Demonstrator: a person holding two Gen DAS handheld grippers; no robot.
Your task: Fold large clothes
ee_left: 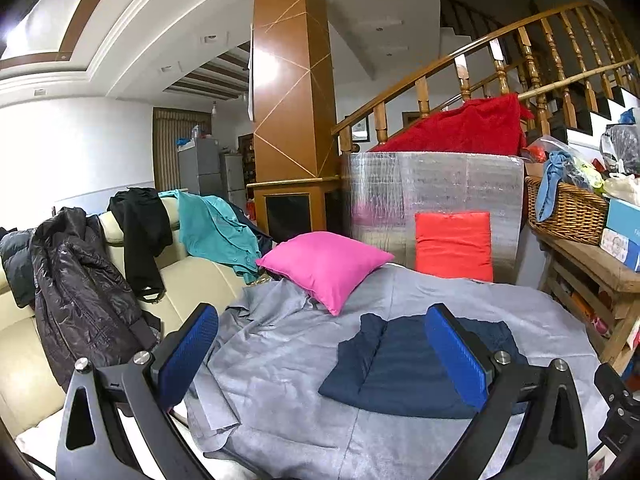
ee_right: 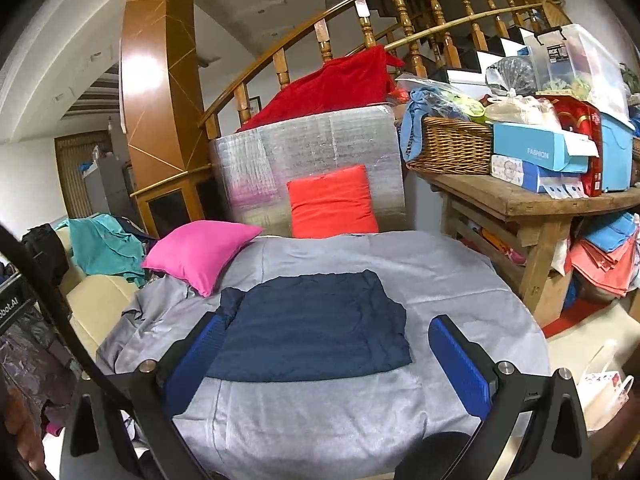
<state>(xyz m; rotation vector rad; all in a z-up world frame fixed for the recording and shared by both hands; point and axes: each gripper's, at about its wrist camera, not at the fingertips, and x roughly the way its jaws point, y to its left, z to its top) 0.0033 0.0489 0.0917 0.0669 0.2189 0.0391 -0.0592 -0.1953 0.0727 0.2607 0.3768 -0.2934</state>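
Left claw (ee_left: 322, 354): held wide apart, nothing gripped. Right claw (ee_right: 324, 360): likewise spread wide and unladen. Folded navy garment (ee_right: 312, 328): laid flat on the grey sheet (ee_right: 460, 280), just beyond both claws. Pink cushion (ee_right: 200, 252): placed beyond, to the left.

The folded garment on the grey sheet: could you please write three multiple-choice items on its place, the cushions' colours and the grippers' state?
1. Where does the navy garment lie?
A. On the grey sheet
B. In the wicker basket
C. On the wooden table

2. What colours are the two cushions?
A. Both green
B. Pink and orange-red
C. Both white

3. How do the left gripper and right gripper stand?
A. Both open, holding nothing
B. Both shut on cloth
C. Left open, right shut on cloth

Answers: 1 A, it lies flat and folded on the sheet; 2 B, both colours are plain; 3 A, each pair of fingers is spread wide and empty.
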